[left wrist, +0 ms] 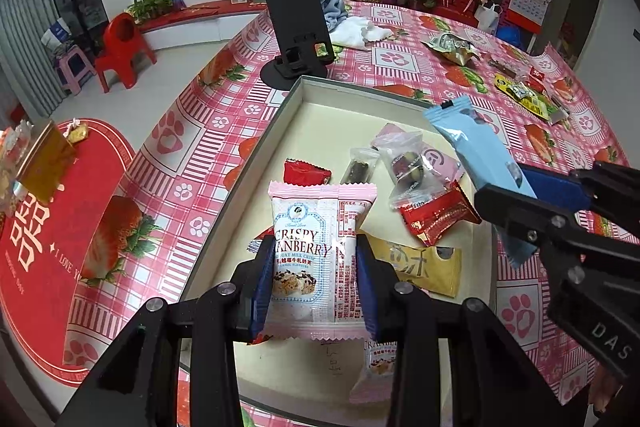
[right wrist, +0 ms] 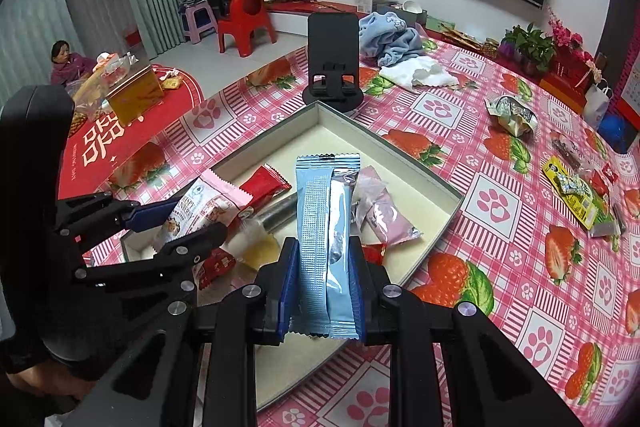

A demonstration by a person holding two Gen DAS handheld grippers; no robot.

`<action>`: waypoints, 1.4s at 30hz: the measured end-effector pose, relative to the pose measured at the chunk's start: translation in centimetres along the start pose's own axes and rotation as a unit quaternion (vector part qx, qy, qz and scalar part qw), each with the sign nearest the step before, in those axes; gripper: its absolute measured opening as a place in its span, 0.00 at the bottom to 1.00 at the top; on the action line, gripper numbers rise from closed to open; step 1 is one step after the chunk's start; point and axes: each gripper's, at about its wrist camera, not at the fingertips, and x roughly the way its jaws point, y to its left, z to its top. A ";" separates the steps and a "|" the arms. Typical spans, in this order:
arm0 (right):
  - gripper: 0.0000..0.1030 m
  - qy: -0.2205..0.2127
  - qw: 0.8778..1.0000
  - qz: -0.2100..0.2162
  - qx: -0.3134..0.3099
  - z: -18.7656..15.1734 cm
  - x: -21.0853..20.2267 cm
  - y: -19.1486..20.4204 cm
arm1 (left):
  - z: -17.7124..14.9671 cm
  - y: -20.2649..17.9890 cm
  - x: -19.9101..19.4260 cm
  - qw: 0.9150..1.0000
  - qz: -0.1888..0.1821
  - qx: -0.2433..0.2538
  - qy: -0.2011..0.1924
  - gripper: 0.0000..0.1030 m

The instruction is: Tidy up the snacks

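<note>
Over the shallow box (left wrist: 280,115) on the table (left wrist: 192,163), I've got both grippers loaded. The left gripper (left wrist: 310,267) is closed snugly on a pink cranberry bar (left wrist: 308,259), blue pads pressing both its sides, the packet standing upright above the box's near-left part. The right gripper (right wrist: 324,283) is clamped nearly all the way in on a light blue packet (right wrist: 324,239), also upright, over the box's near edge.

Inside the box: a small red packet (left wrist: 306,173) toward the left wall, a dark stick in a clear wrapper (left wrist: 360,167), a clear bag with round sweets (left wrist: 408,163) lying on a pale pink packet (left wrist: 440,159), a bigger red packet (left wrist: 436,217) toward the right wall, a yellow packet (left wrist: 420,265) by the near right, and a second cranberry bar (left wrist: 376,367) at the near edge, partly hidden under my left fingers.

Both tools point steeply down, side by side, the right one coming in across the box's right wall in the left view (left wrist: 532,203).

The right view gives me what the left one misses: a person sitting on the floor (right wrist: 66,63) beyond the table's left edge, and a blue cloth (right wrist: 392,39) at the far side. Both views show the black phone stand (left wrist: 298,27) just beyond the box's far corner, and loose snacks (left wrist: 524,95) scattered well apart from the box toward the table's right edge, with a crumpled foil bag (left wrist: 450,47) further back.
</note>
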 end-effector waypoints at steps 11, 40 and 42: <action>0.82 -0.012 0.998 0.034 0.051 1.2 -0.2 -2.2 | -0.3 -0.7 0.6 1.000 -0.001 0.020 0.015 0.77; 0.82 -0.026 0.992 0.014 0.126 -6.5 -4.7 -8.0 | -1.2 -2.6 -1.6 0.999 0.021 -0.046 0.006 0.79; 0.82 -0.026 0.991 0.013 0.129 -6.7 -4.8 -8.3 | -1.2 -3.1 -1.7 0.999 0.023 -0.036 0.005 0.79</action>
